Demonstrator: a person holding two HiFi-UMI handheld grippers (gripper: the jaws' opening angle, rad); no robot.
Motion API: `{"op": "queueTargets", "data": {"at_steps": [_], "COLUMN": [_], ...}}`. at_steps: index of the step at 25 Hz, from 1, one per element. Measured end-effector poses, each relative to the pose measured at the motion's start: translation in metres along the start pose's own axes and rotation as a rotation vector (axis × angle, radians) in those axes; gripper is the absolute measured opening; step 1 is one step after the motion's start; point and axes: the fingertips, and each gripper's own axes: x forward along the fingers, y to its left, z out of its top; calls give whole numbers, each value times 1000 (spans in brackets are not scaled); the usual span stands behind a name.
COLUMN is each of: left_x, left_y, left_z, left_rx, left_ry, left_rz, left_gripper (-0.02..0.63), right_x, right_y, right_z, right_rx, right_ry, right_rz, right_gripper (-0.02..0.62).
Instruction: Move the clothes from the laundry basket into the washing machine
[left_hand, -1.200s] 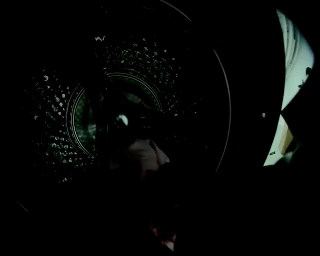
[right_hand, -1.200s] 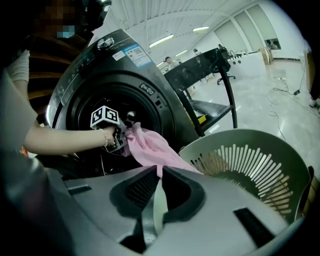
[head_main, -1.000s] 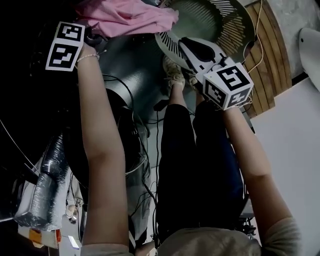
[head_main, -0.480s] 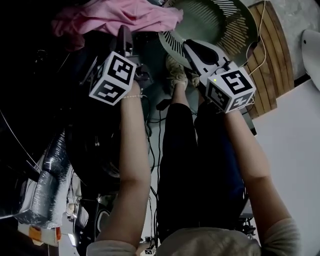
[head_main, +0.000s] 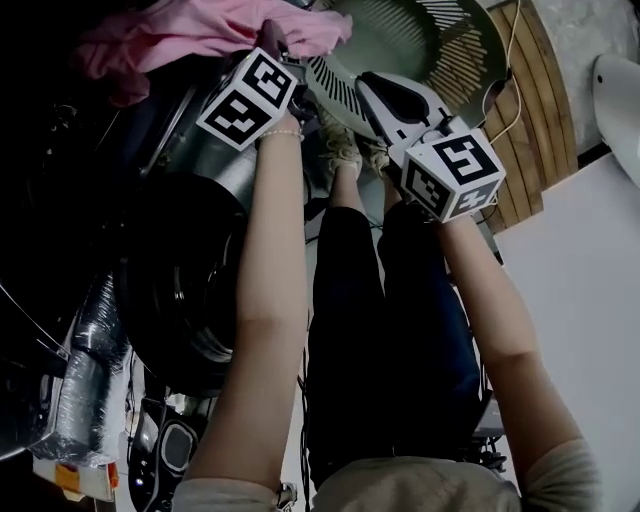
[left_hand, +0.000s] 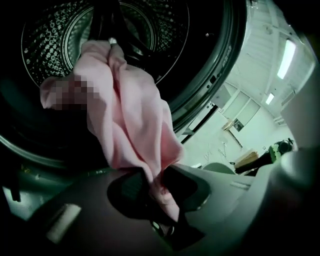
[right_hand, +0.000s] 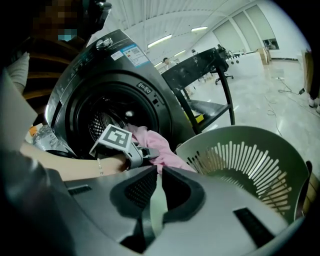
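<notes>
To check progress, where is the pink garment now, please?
Head view, upper left: the pink garment drapes from the washing machine's drum mouth, its end between the left gripper's closing jaws.

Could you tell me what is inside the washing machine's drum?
The pink garment trails into the drum; something dark lies behind it. The garment covers the rest.

Left gripper (left_hand: 156, 186) jaws closing around pink cloth (left_hand: 127, 112); right gripper (right_hand: 156, 196) clamped on basket (right_hand: 235, 131).
</notes>
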Motion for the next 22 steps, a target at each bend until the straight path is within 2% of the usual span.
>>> {"op": "queueTargets", "data": {"at_steps": [1,3,5,9,14,18,20,22], "left_x": [-2,-11,-27,-57,-66,-79,-74,-61], "left_y": [0,-3,4,32,49,58,64,75], "left_z": [5,19,39,97,158,213,224,219], "left_rx": [17,76,147,238,355,418,419,381], "left_ry": [-15,-59,-127,-274,-351,-469,-462,-396], "left_rz": [-3,-14,17,135,180,272,310,332], "left_gripper": [75,57,51,49,49,51,52,67], "right_x": [0,-1,0,4,10,13,13,11], "right_y": [-1,-3,-5,-4,3,6,6,5], "right_z": [1,4,8,14,17,14,11,7], "right_rx": [-7,-16,-12,-15,-23,-24,-31,-33], "right_ry": [-1,-6,-15,-28,-36,-29,-20,-11], "right_rz": [-1,-9,-17,-13,3,18,23,21], "right_gripper": [37,35,34,32,32,32,32,32]}}
